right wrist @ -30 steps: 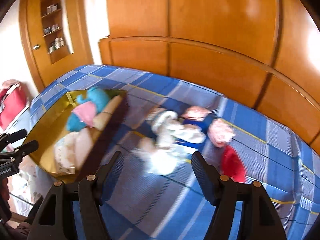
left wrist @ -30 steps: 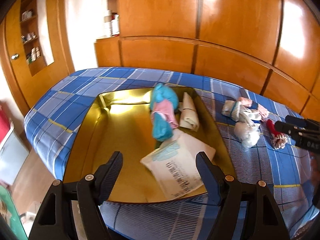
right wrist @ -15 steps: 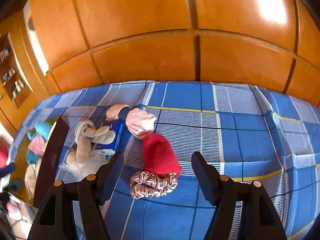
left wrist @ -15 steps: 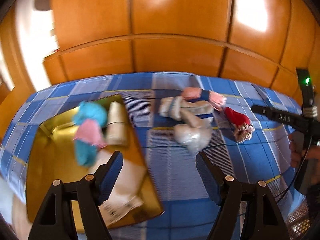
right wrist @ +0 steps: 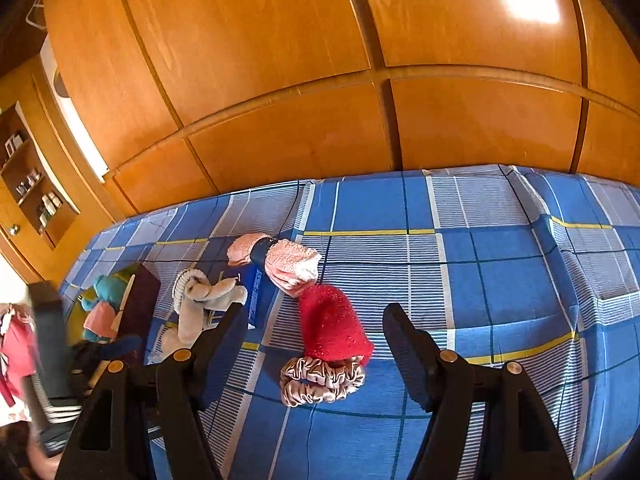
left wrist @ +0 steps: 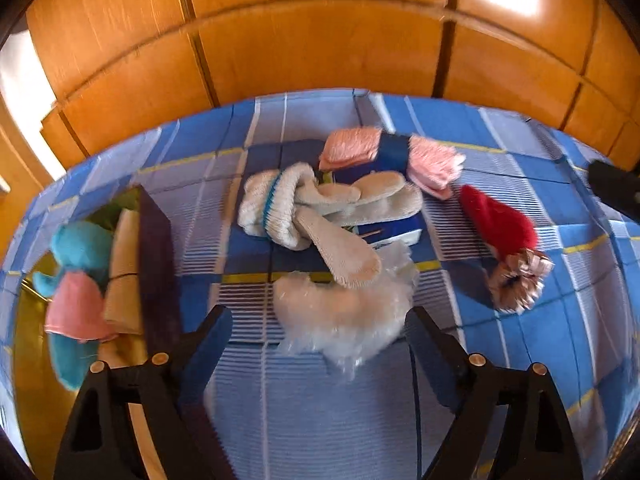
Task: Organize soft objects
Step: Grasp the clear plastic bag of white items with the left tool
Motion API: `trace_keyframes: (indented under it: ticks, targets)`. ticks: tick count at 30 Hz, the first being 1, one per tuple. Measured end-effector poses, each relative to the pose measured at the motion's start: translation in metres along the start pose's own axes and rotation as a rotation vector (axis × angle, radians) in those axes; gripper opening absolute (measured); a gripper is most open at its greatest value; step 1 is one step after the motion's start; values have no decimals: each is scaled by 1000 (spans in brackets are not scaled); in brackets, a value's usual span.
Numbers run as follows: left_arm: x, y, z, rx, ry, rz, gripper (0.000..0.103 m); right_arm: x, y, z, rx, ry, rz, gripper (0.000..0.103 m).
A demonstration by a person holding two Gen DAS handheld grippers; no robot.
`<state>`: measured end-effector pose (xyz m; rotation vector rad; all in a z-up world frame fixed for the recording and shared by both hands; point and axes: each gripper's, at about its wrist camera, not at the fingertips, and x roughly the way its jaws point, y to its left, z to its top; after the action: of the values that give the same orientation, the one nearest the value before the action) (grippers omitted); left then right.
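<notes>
Both claws have swung right, away from the gold tray (left wrist: 36, 392) and toward the loose pile on the bed (left wrist: 304, 412); the tray, centred in the left view a second ago, now sits at that view's left edge with the teal toy (left wrist: 78, 242) and a pink piece (left wrist: 74, 306) in it.

Left claw (left wrist: 318, 336) stands spread wide and empty, its jaws on either side of the white fluff (left wrist: 344, 316), which lies on the plaid cover just ahead. Behind the fluff lie the knotted socks (left wrist: 320, 208), and past them the pink cloths (left wrist: 352, 146) with a dark band between.

Right claw (right wrist: 314, 340) is likewise parted and holds nothing. Red hat (right wrist: 330, 324) lies between its jaws and slightly ahead, with the satin scrunchie (right wrist: 322, 378) touching the hat's near end.

All of these look light and limp (none should resist a squeeze). The fluff will likely compress and may shed wisps, so pinching deep through its thick middle seems safer than taking an edge. The hat should fold readily; its mid-body looks the best place to hold. The scrunchie's satin seems slippery, and could drag along or drop if caught only partly with the hat.
</notes>
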<state>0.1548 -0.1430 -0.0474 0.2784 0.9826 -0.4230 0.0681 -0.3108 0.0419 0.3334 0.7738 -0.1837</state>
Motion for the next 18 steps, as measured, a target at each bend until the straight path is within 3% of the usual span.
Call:
trace_keyframes:
  ticks: [1,2,3,5,7,13,18]
  targets:
    - [6,0,1,-5,8,-1,88,0,-1,0,3,-2,-2,71]
    - [13,-1,1,-6,21,-16,79,-1,-1,1,6,-3,-3,71]
    - [19,-2,0,-9,37,-42,50,-1,-2,1,10,-5,-4,71]
    - [20,-3,-3,-26,49,-126,35,-3,-3,2,13,-10,-11,71]
    - [10,-8,-9,-4,6,-112,33,-4,-4,3,10,-18,-21,71]
    - [-35,-14,-42,62,-76,-236,33,-3,-6,2,16,-10,-38,71]
    - [-53,-25,-83,156,-83,-287,33,4,-2,-4,-11,21,-38,71]
